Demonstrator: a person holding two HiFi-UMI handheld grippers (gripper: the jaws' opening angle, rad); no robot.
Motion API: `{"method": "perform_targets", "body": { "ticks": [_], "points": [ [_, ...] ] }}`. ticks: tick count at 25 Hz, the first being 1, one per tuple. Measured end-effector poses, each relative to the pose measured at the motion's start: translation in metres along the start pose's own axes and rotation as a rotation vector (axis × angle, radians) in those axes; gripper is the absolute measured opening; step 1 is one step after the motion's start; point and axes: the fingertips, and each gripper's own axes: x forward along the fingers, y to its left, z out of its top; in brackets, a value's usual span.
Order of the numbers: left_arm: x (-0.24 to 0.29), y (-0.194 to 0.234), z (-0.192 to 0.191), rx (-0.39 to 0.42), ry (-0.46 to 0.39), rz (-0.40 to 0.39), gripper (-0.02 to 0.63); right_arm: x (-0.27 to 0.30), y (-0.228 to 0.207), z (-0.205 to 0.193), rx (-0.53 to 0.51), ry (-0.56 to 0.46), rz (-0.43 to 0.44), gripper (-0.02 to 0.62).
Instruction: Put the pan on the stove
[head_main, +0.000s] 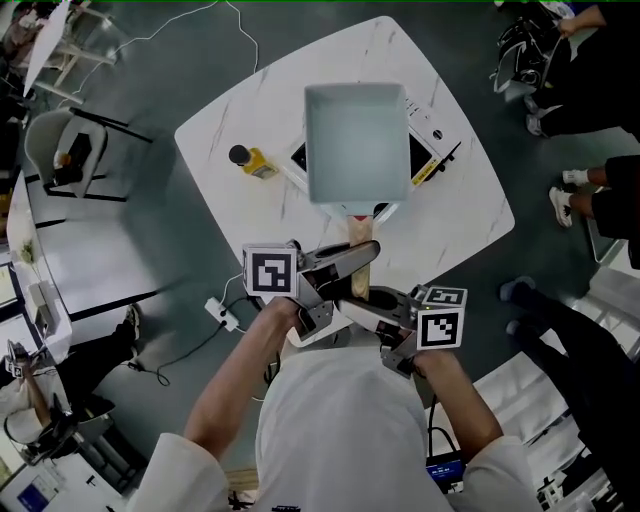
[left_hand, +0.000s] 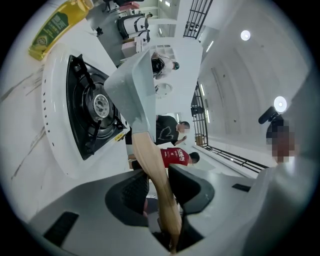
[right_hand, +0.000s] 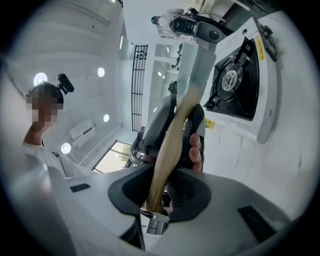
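A: Which step was it at?
B: Set-down pending. The pan (head_main: 355, 140) hung right over the stove (head_main: 430, 155) and looked clear of the burner (left_hand: 100, 105).
A: Grip?
B: Both were on the wooden handle (left_hand: 152, 170). Left hand-held gripper (left_hand: 160, 186) was clamped nearer the stove. Right hand-held gripper (right_hand: 165, 192) was clamped at the handle's end, farther from the stove.
A: Next move?
B: My read: lower it level, centre it on the burner grate, then let go.

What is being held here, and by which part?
The pan, by its wooden handle. Both tools are shut on it: the right tool at the handle's end, the left tool further up, nearer the pan.
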Motion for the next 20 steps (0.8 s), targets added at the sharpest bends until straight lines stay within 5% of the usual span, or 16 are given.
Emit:
{"method": "perform_targets", "body": {
  "ticks": [20],
  "points": [
    [0.034, 0.089, 0.007, -0.082, -0.027, 0.052, 0.123, -0.015, -0.088, 0.012, 0.065, 0.014, -0.032, 0.083]
  ]
}}
